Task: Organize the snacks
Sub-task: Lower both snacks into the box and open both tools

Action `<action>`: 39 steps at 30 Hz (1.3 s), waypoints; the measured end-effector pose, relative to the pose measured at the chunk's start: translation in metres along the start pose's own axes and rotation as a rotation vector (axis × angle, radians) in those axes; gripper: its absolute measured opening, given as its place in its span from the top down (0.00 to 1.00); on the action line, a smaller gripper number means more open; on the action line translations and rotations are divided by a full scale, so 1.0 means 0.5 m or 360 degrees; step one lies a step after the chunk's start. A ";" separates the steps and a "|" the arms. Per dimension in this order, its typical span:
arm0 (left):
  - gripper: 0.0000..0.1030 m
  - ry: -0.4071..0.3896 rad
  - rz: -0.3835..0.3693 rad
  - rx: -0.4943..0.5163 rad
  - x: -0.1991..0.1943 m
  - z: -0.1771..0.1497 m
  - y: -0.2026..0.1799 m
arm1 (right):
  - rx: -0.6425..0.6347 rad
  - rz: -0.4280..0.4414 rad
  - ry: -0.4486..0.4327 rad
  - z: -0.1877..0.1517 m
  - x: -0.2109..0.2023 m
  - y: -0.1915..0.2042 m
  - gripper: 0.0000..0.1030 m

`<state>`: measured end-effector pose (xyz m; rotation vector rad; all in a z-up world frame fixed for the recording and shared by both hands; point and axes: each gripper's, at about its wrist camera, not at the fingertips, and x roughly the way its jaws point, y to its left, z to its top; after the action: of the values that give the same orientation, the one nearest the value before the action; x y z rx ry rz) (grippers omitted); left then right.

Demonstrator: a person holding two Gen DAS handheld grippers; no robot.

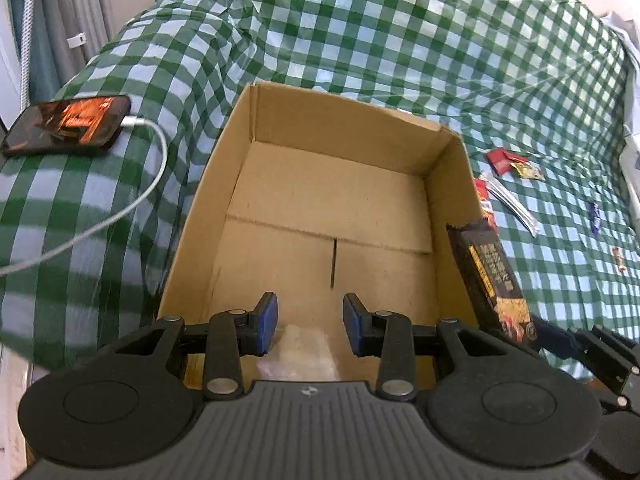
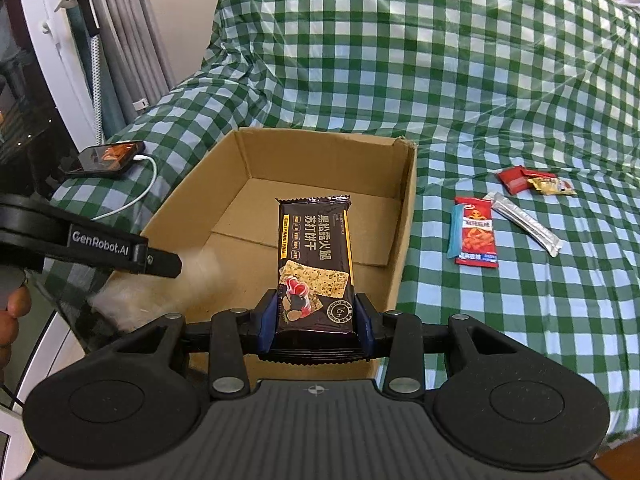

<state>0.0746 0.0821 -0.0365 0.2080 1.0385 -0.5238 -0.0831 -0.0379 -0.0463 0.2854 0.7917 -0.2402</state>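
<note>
My right gripper (image 2: 316, 326) has its fingers (image 2: 267, 322) clamped on the bottom end of a black cracker packet (image 2: 314, 256); the packet stands up over the open cardboard box (image 2: 402, 216), its top pointing to twelve o'clock in the right wrist view. My left gripper (image 1: 310, 322) has its fingers (image 1: 266, 322) apart with nothing pressed between them. It hangs above the near end of the box, and a small clear bag (image 1: 300, 354) lies on the box floor just below the gap. In the left wrist view the cracker packet shows at three o'clock, beside the box's right wall.

Outside the box, at two o'clock in the right wrist view, loose snacks lie on the green checked cloth (image 2: 480, 80): a red packet (image 2: 478, 236) with a blue stick (image 2: 456, 230) touching its left edge, a silver stick (image 2: 524, 224), then a red sachet (image 2: 516, 179) and a yellow one (image 2: 550, 186). At ten o'clock a phone (image 2: 106, 158) lies on its cable (image 2: 136, 200).
</note>
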 end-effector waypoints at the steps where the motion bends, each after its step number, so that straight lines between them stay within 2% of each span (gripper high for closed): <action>1: 0.62 -0.0004 0.0006 0.0005 0.011 0.010 -0.003 | 0.0008 0.0004 0.0011 0.004 0.014 -0.003 0.60; 4: 0.62 -0.0004 0.0037 0.0035 0.056 0.033 -0.009 | 0.0022 0.0012 0.0035 0.016 0.056 -0.007 0.60; 7: 0.62 0.0076 0.0032 0.0003 0.112 0.054 -0.004 | 0.0055 0.0016 0.0081 0.023 0.104 -0.021 0.59; 9: 0.61 0.0058 0.0065 0.0025 0.130 0.066 -0.004 | 0.0077 0.0020 0.0103 0.029 0.129 -0.031 0.59; 11: 0.36 0.0021 0.0105 0.0066 0.137 0.078 -0.007 | 0.0065 0.0019 0.0101 0.038 0.148 -0.033 0.59; 12: 0.06 0.0004 0.0132 0.0075 0.139 0.085 -0.008 | 0.0049 0.0035 0.0084 0.043 0.155 -0.035 0.57; 13: 0.01 -0.0021 0.0170 0.0071 0.138 0.091 -0.009 | 0.0033 0.0040 0.0068 0.049 0.159 -0.032 0.54; 14: 0.00 -0.0058 0.0196 0.0066 0.133 0.087 -0.008 | 0.0008 0.0040 0.0050 0.054 0.161 -0.030 0.42; 16: 0.00 -0.0052 0.0213 0.0091 0.127 0.087 -0.007 | -0.0023 0.0017 0.0019 0.059 0.156 -0.023 0.25; 17: 0.00 -0.0030 0.0221 0.0090 0.125 0.084 -0.005 | -0.0037 0.0007 0.0002 0.059 0.149 -0.021 0.22; 21: 0.00 0.0019 0.0209 0.0049 0.089 0.055 -0.003 | -0.0029 0.0004 0.0020 0.041 0.106 -0.016 0.17; 26: 0.00 0.0026 0.0200 0.0029 0.007 -0.007 -0.005 | 0.0023 0.0002 0.0045 0.000 0.025 -0.006 0.10; 34: 0.00 -0.0018 0.0220 0.0087 -0.124 -0.136 -0.024 | -0.0007 -0.0020 -0.0064 -0.064 -0.103 0.026 0.05; 39: 0.00 -0.0051 0.0219 0.0103 -0.172 -0.195 -0.035 | -0.0064 -0.0032 -0.0132 -0.095 -0.161 0.043 0.03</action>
<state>-0.0432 0.1338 -0.0097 0.3254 0.9693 -0.4349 -0.1623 0.0068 -0.0158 0.2283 0.7170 -0.2529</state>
